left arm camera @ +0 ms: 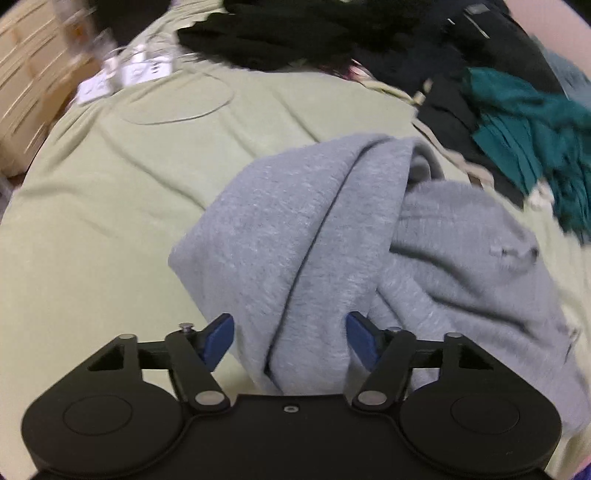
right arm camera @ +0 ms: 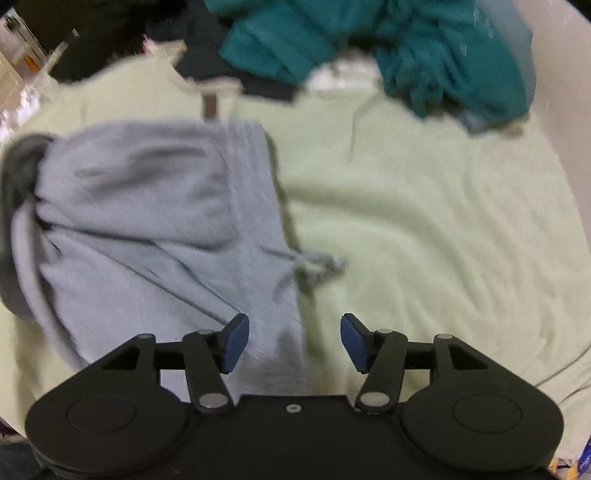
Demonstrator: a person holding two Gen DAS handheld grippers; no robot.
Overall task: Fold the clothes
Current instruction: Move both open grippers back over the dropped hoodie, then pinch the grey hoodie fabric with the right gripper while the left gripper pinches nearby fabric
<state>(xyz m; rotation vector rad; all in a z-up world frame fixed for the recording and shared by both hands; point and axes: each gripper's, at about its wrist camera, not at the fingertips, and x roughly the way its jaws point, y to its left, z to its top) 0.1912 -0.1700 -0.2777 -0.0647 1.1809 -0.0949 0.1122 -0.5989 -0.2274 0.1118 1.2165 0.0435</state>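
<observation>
A grey sweat garment (left arm camera: 314, 236) lies crumpled on the pale green bed sheet (left arm camera: 110, 206). In the left wrist view a thick fold of it rises between the blue fingers (left arm camera: 218, 339) of my left gripper (left arm camera: 290, 341), whose jaws stand open around the cloth. In the right wrist view the same grey garment (right arm camera: 147, 221) lies to the left, its drawstring (right arm camera: 317, 267) trailing onto the sheet (right arm camera: 424, 221). My right gripper (right arm camera: 293, 341) is open and empty, low over the garment's near right edge.
A pile of black clothes (left arm camera: 295, 33) and a teal garment (left arm camera: 528, 122) lie at the far side of the bed; the teal garment also shows in the right wrist view (right arm camera: 406, 48). White papers (left arm camera: 125, 74) and a thin cable loop (left arm camera: 177, 103) lie far left.
</observation>
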